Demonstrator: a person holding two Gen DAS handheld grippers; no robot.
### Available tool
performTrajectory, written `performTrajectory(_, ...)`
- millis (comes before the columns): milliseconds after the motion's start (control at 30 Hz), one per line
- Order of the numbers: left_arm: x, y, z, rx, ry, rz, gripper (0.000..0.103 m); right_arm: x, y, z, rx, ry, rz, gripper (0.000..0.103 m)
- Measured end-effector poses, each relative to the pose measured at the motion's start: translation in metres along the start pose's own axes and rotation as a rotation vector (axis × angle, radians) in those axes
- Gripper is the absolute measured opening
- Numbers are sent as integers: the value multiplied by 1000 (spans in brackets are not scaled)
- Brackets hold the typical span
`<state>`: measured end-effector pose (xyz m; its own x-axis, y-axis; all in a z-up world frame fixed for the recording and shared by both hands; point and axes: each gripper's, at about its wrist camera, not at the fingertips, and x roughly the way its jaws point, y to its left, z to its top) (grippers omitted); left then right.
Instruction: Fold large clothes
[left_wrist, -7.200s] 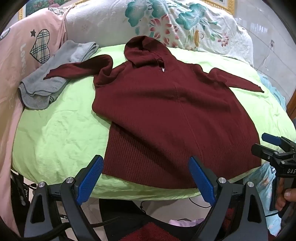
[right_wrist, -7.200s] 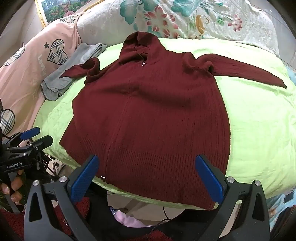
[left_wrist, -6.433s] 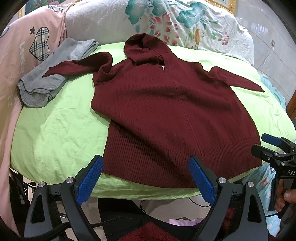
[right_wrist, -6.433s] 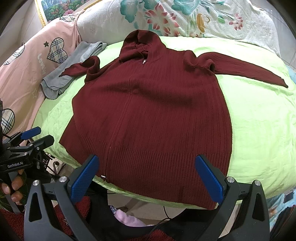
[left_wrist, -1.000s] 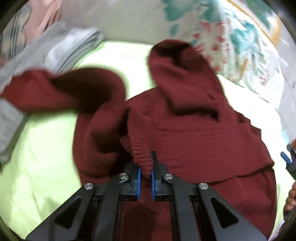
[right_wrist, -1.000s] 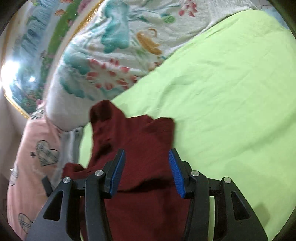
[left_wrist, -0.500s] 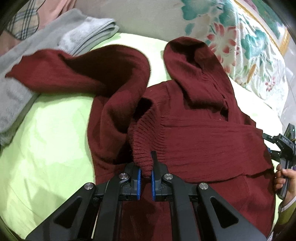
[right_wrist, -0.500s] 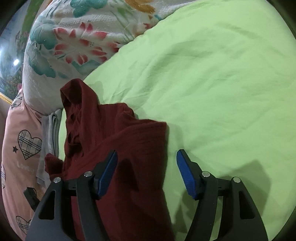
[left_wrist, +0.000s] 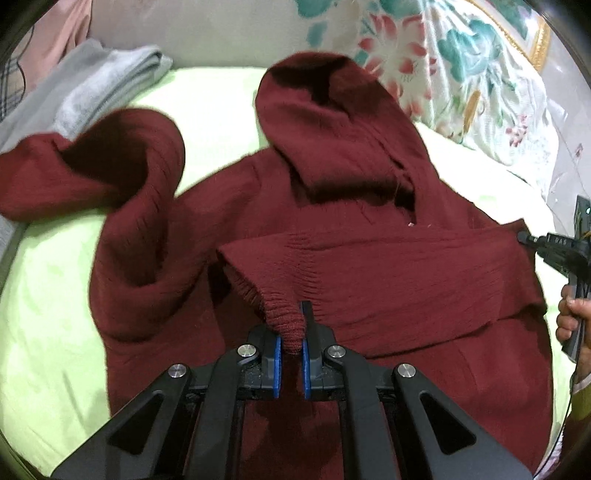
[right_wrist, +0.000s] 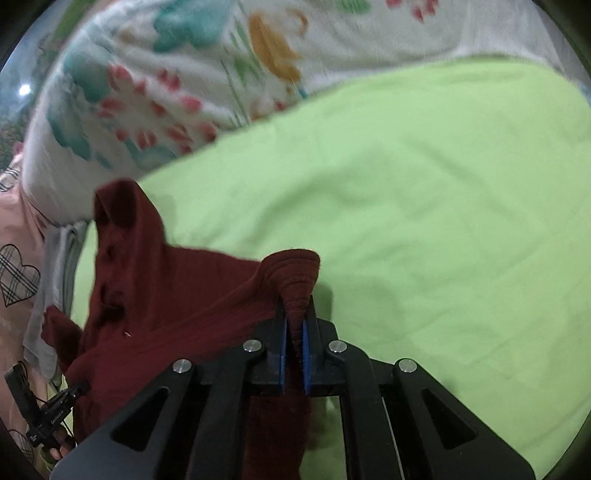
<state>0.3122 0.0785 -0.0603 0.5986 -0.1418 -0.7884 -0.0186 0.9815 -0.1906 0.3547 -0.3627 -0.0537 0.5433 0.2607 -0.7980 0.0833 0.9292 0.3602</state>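
A maroon hooded sweater (left_wrist: 369, 266) lies face up on the lime green bed sheet (left_wrist: 44, 295), hood (left_wrist: 332, 122) toward the pillows. One sleeve is folded across the chest, and my left gripper (left_wrist: 290, 332) is shut on its ribbed cuff. The other sleeve (left_wrist: 110, 166) curls loosely at the left. In the right wrist view my right gripper (right_wrist: 293, 325) is shut on a bunched fold at the sweater's (right_wrist: 166, 295) right edge. The right gripper (left_wrist: 546, 245), held by a hand, also shows at the right rim of the left wrist view.
A folded grey garment (left_wrist: 85, 96) lies at the back left, partly under the loose sleeve. Floral pillows (left_wrist: 461, 74) line the head of the bed. Pink fabric with plaid hearts (right_wrist: 14, 273) is at the left. Bare green sheet (right_wrist: 406, 203) spreads to the right of the sweater.
My right gripper's jaws, open over the sweater's right edge before, have closed on a fold of it. The left gripper has kept its hold on the cuff and shifted slightly.
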Motion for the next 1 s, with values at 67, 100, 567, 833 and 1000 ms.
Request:
performTrajectory(67,1,4,0,-16,6,-15,6,1,-8,-6,19,7,-50,15)
performTrajectory(100,0,5,0,-21,2,-17,6,-4,-10,-8,31,-7,-64,16)
performTrajectory(567,-18,33,-7,-80,-21,0,6,-48,1,-80,-73,55,-5,43)
performTrajectory(833,-24,36,-17,-72,-7,13,11,-34,45,-77,-116,57,101,48)
performTrajectory(1000,-51,60,-27,-109,-19,8,22,-18,54,-83,-105,86,59,51)
